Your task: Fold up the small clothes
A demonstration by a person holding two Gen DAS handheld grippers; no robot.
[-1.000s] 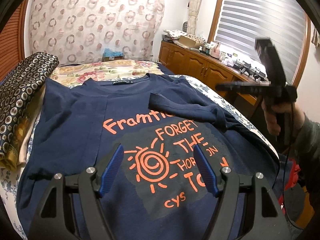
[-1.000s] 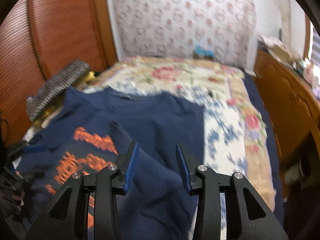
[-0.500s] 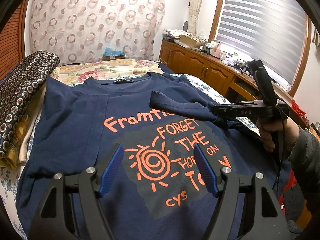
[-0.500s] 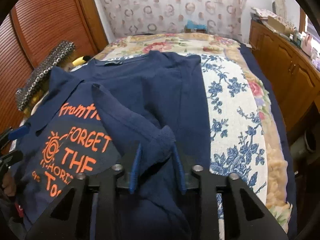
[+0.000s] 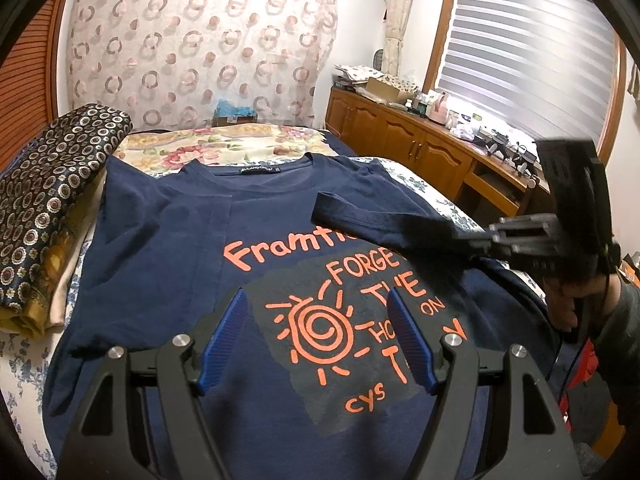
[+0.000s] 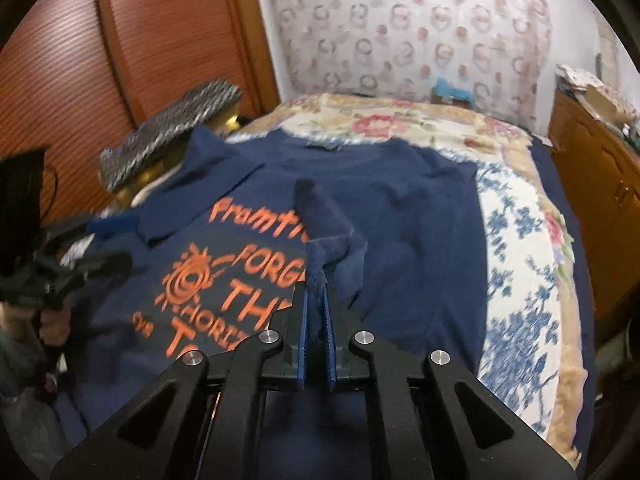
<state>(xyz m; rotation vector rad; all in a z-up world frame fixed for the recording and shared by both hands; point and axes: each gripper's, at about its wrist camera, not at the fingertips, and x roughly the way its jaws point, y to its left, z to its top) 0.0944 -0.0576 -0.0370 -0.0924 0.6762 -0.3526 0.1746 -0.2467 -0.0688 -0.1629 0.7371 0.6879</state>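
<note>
Right wrist view: the right gripper (image 6: 316, 320) is clamped on the navy T-shirt's (image 6: 400, 216) sleeve (image 6: 320, 216) — lifted over the orange print (image 5: 320, 324). Left gripper (image 5: 320, 340) hovers above that print, jaws spread wide, holding nothing — shirt on the floral bedspread (image 6: 516, 240).

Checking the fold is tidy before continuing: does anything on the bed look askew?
The navy T-shirt has one sleeve lying crooked across the print, pinched by the right gripper. The left gripper hovers open. Nothing looks damaged.
</note>
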